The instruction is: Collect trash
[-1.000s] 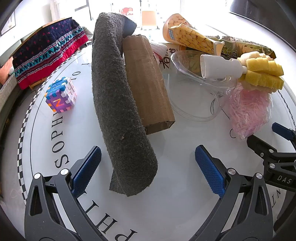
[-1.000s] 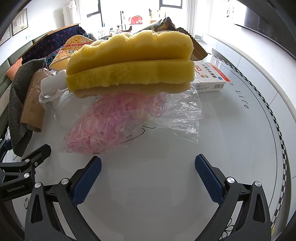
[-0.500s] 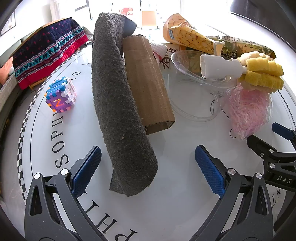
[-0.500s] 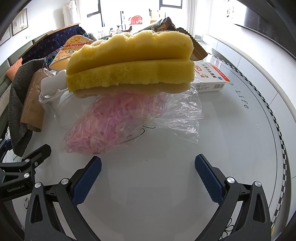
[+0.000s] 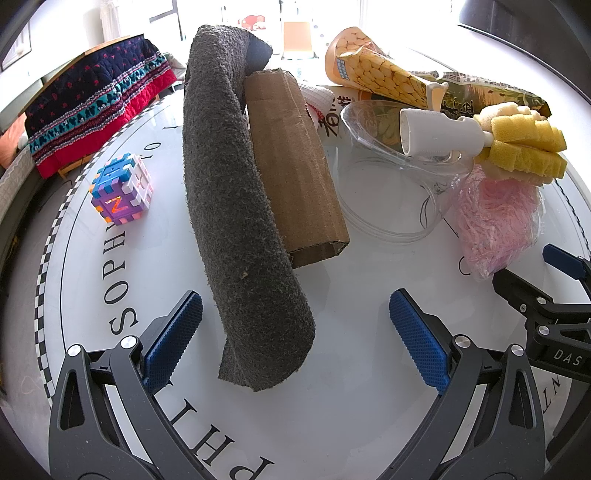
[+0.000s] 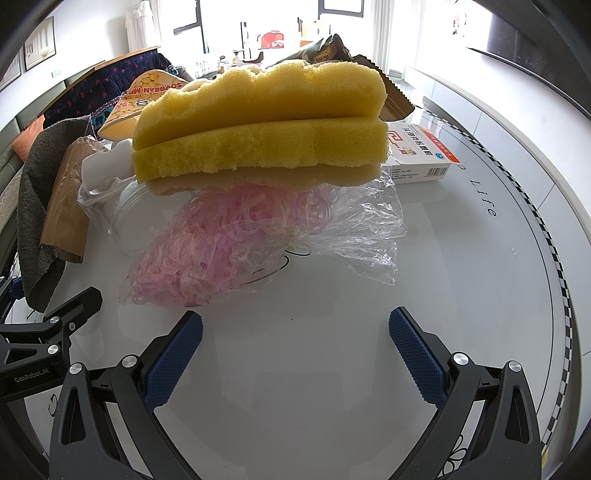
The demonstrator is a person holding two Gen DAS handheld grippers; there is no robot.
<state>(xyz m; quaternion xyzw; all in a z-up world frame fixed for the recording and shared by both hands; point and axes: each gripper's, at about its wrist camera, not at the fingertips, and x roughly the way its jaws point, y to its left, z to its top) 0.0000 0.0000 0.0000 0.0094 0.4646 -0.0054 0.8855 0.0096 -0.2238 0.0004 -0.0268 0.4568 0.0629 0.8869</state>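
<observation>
1. A round white table (image 5: pixel 332 424) fills the foreground, glossy, with black lettering and a checkered rim.
2. Bright windows (image 6: pixel 258 18) stand behind it, overexposed by daylight.
3. At left, a dark patterned quilt (image 5: pixel 96 107) lies draped over furniture; framed pictures (image 6: pixel 37 48) hang on the wall.

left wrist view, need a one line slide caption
Open left tongs face a grey felt roll leaning on cardboard.

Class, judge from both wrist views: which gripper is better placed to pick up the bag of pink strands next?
Right. The right gripper, jaws open, faces the bag of pink strands directly; the left gripper faces the grey cloth.
</observation>
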